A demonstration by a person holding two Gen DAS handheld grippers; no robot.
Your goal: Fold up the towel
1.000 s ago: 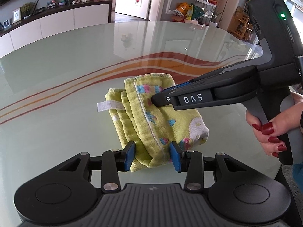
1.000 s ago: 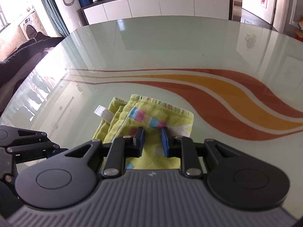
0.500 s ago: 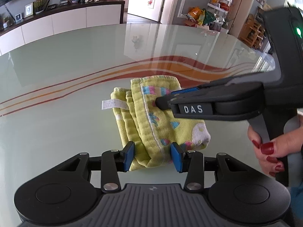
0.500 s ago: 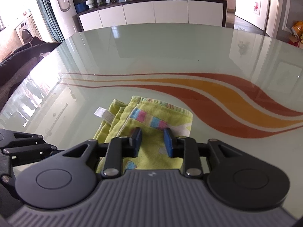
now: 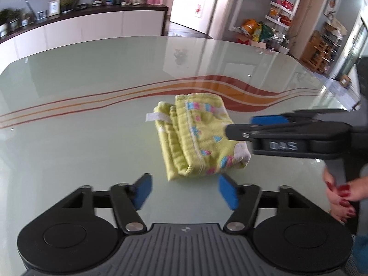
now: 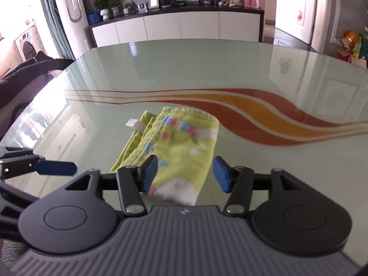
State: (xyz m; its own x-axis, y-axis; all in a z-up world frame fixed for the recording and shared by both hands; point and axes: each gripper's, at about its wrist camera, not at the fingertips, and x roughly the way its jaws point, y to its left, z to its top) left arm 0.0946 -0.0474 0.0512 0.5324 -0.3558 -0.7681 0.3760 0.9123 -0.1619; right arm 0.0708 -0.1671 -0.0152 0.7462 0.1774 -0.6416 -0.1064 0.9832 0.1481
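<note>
A small yellow-green towel (image 5: 197,135) with pink and blue patches lies folded into a thick bundle on the glass table (image 5: 92,87). A white label sticks out at its left. My left gripper (image 5: 185,189) is open and empty, just short of the towel's near edge. My right gripper (image 6: 185,172) is open, raised over the towel's (image 6: 179,151) near end; its fingers (image 5: 264,124) show from the side in the left wrist view. The left gripper's blue fingertip (image 6: 56,168) shows at the left of the right wrist view.
The table has a red and orange wave stripe (image 6: 264,112) behind the towel. A dark chair with clothing (image 6: 20,80) stands at the table's left side. A white sideboard (image 6: 179,27) lines the far wall. A hand with red nails (image 5: 342,197) holds the right gripper.
Both grippers have opened wide and let go of the towel. Both have pulled back and up from it. The towel stays folded on the table.
</note>
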